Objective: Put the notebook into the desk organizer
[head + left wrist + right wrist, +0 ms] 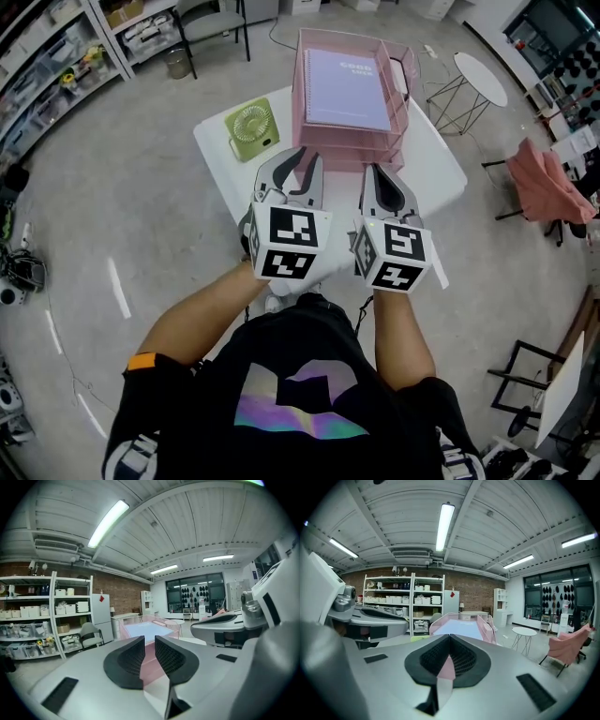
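Observation:
A lavender notebook (347, 89) lies flat in the top tray of the pink wire desk organizer (349, 150), which stands at the far side of the white table (216, 141). My left gripper (300, 157) hovers just in front of the organizer; its jaws stand a narrow gap apart and hold nothing. My right gripper (380, 171) floats beside it, shut and empty. In the left gripper view the gripper (150, 641) points at the notebook (147, 629). In the right gripper view the closed gripper (450, 639) faces the organizer (490, 627) and the notebook (459, 627).
A green desk fan (251, 129) sits on the table to the left of the organizer. A round white side table (480, 77) and a chair draped in pink cloth (548, 187) stand to the right. Storage shelves (56, 56) line the far left.

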A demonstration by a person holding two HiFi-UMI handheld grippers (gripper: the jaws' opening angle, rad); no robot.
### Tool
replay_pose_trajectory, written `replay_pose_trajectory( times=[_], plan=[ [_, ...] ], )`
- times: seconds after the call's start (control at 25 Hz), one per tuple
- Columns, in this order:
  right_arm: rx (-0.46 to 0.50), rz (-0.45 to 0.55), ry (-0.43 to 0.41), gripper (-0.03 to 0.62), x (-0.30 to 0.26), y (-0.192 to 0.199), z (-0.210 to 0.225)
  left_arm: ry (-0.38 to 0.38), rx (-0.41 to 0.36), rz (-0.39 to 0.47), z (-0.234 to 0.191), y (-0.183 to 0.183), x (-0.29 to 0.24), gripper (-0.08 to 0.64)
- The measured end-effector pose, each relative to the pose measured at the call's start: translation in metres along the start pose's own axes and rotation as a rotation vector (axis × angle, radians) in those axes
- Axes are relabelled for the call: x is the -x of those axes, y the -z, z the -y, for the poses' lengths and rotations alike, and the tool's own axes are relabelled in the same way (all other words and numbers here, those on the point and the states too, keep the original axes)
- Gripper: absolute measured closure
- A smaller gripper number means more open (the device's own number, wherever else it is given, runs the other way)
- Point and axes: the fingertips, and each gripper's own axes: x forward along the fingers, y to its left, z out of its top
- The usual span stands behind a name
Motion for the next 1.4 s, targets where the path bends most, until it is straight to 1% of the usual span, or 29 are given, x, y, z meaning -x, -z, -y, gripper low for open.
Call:
replay_pose_trajectory(
  times=[0.12,0.36,0.56,0.72,0.96,1.08,1.16,1.32,1.4],
  plan=[
    [0.003,0.007,-0.030,0.574,0.018,0.008,-0.009,0.002,0.002,0.001,0.011,0.009,0.016,0.497],
    [0.006,0.002,-0.066,0.575,0.039,0.027,-0.026,0.018,0.015,0.039,0.025,0.022,0.048,0.525],
    [0.005,-0.010,-0.109,0.575,0.073,0.050,-0.013,0.042,0.049,0.051,0.070,0.037,0.071,0.534],
    [0.002,-0.021,-0.153,0.575,0.105,0.070,0.004,0.043,0.090,0.034,0.111,0.050,0.086,0.532],
    [0.007,-0.036,-0.250,0.575,0.151,0.095,0.017,-0.024,0.117,0.020,0.162,0.061,0.111,0.532],
    [0.004,-0.042,-0.300,0.575,0.172,0.111,0.023,-0.067,0.096,0.019,0.186,0.067,0.125,0.545],
    [0.008,-0.052,-0.330,0.575,0.184,0.123,0.025,-0.095,0.069,0.006,0.200,0.073,0.136,0.545],
    [0.013,-0.078,-0.385,0.574,0.202,0.138,0.017,-0.133,0.010,-0.048,0.214,0.085,0.158,0.546],
    [0.018,-0.081,-0.405,0.574,0.210,0.141,0.010,-0.144,0.013,-0.049,0.216,0.088,0.167,0.546]
  ],
)
